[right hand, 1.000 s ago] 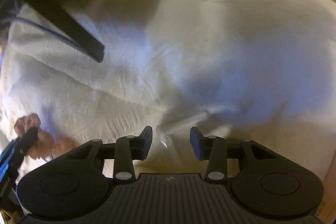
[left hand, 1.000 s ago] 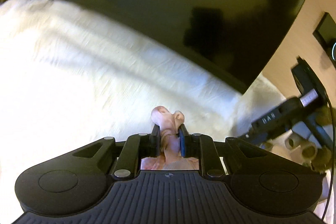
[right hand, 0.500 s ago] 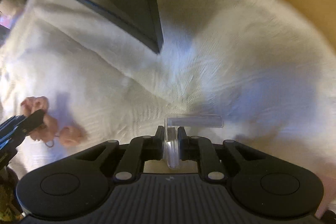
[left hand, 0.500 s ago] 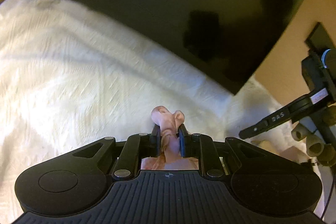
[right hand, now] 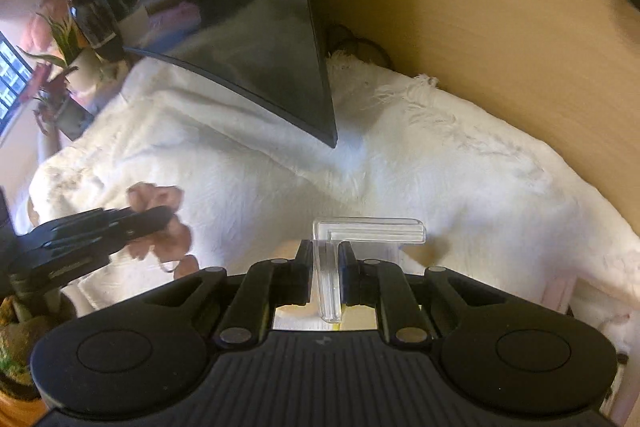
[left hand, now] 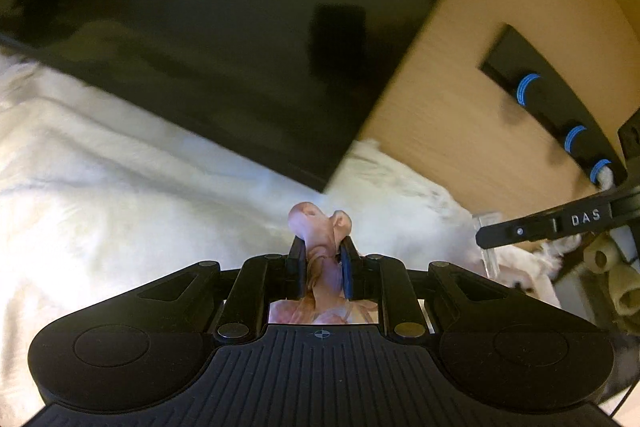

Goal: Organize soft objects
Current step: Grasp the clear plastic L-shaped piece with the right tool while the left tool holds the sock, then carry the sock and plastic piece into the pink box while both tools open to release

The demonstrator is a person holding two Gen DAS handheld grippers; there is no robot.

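Observation:
My left gripper (left hand: 322, 247) is shut on a pink scrunchie (left hand: 320, 227), whose bunched fabric pokes out past the fingertips above a white fluffy blanket (left hand: 120, 195). In the right wrist view the left gripper (right hand: 160, 217) and scrunchie (right hand: 160, 223) show at the left. My right gripper (right hand: 326, 255) is shut on a clear plastic hook-shaped holder (right hand: 368, 231), held above the blanket (right hand: 440, 167). The right gripper's finger (left hand: 540, 227) shows at the right of the left wrist view.
A large black monitor (left hand: 200, 27) stands over the blanket, with its corner (right hand: 280, 47) near both grippers. A wooden wall (right hand: 460, 7) carries a black rack with blue-ringed pegs (left hand: 560, 107). Potted plants (right hand: 60, 67) stand at far left.
My right gripper closed on the clear holder and lifted it. Both grippers rose and turned toward the wooden wall. The left still holds the scrunchie.

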